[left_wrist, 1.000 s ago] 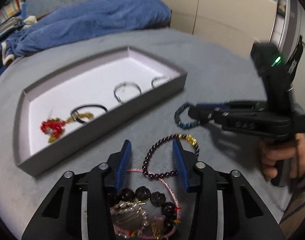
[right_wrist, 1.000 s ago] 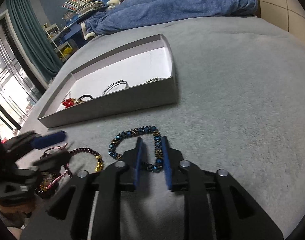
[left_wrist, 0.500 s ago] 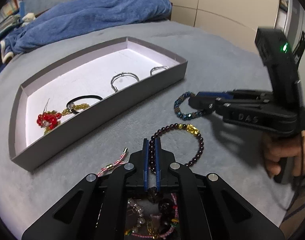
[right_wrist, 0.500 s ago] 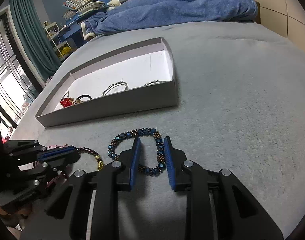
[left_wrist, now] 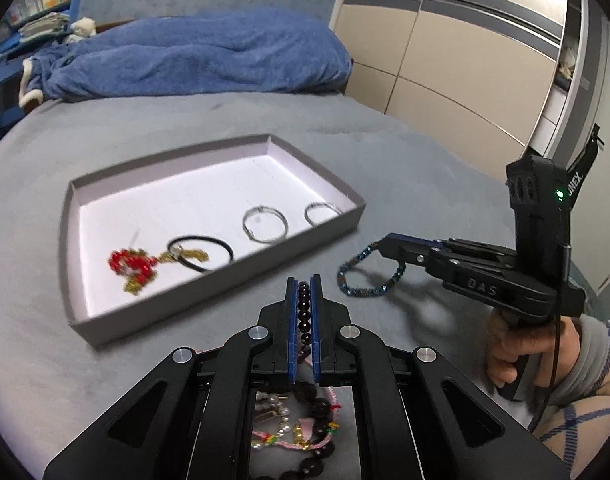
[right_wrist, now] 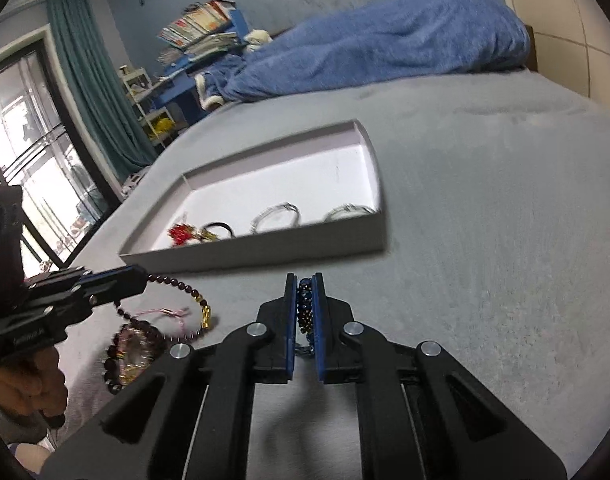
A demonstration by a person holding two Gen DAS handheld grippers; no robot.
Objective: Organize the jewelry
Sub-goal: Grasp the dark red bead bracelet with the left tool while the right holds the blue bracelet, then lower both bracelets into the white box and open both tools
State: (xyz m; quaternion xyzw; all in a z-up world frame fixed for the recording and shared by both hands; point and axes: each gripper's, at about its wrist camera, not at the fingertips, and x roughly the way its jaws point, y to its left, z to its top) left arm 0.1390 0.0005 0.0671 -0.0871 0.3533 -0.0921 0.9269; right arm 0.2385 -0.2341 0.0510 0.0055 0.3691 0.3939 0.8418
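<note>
My left gripper (left_wrist: pixel 304 280) is shut on a dark purple bead bracelet (left_wrist: pixel 304 308), lifted just above the grey bed cover. In the right wrist view the purple bracelet (right_wrist: pixel 185 292), with its gold beads, hangs from the left gripper (right_wrist: pixel 139 276). My right gripper (right_wrist: pixel 305 280) is closing its jaws on a blue bead bracelet (right_wrist: pixel 305 304), with the pads pressing it. From the left wrist view the blue bracelet (left_wrist: pixel 365 290) dangles from the right gripper (left_wrist: pixel 385 242). A grey tray (left_wrist: pixel 209 292) ahead holds a red bead piece (left_wrist: pixel 129 264), a black band (left_wrist: pixel 201 254) and two silver rings (left_wrist: pixel 265 230).
A pile of mixed jewelry (left_wrist: pixel 297 428) lies under my left gripper, on the bed. A blue blanket (left_wrist: pixel 193 56) is bunched at the far end. Wardrobe doors (left_wrist: pixel 465 72) stand to the right, a shelf of books (right_wrist: pixel 201 36) and a curtained window to the left.
Both grippers went from open to shut, the left first on the purple bracelet, then the right on the blue one. Both have risen and lifted the bracelets off the cover.
</note>
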